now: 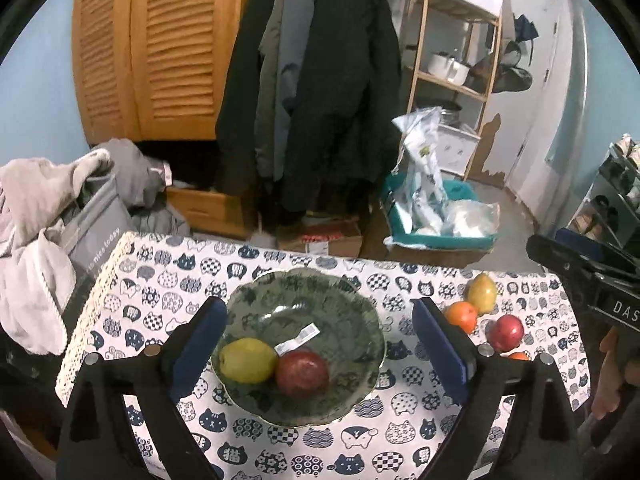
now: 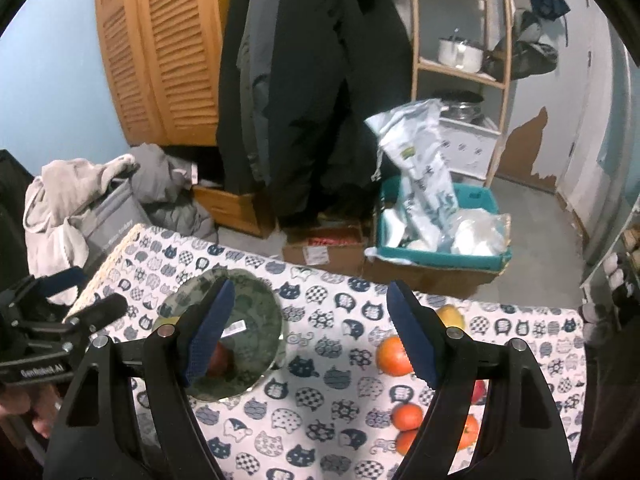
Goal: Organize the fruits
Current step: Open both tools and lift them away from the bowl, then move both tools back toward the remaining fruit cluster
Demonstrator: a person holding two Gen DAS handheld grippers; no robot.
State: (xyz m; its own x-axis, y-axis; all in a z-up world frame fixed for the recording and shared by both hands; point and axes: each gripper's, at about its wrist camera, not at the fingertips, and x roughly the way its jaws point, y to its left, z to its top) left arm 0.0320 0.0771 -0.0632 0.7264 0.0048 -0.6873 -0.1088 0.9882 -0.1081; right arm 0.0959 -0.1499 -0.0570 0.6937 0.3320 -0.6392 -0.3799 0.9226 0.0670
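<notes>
Both the left tongs (image 1: 316, 340) and the right tongs (image 2: 310, 332) are held spread wide above the cat-patterned surface (image 1: 400, 420), with nothing pinched. A yellow pear (image 1: 247, 360) and a red apple (image 1: 302, 372) are seen lying side by side in the green bowl (image 1: 352, 320). To its right, a pear (image 1: 482, 292), an orange (image 1: 462, 316), a red apple (image 1: 506, 332) and small tangerines (image 2: 406, 416) are left loose on the surface.

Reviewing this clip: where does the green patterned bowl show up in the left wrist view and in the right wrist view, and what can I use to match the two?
Left wrist view: the green bowl sits centre, between the open fingers, holding a yellow pear and a red apple.
Right wrist view: the bowl lies left of centre, partly behind the left finger pad.
Shared landmark: the white label inside the bowl.
</notes>
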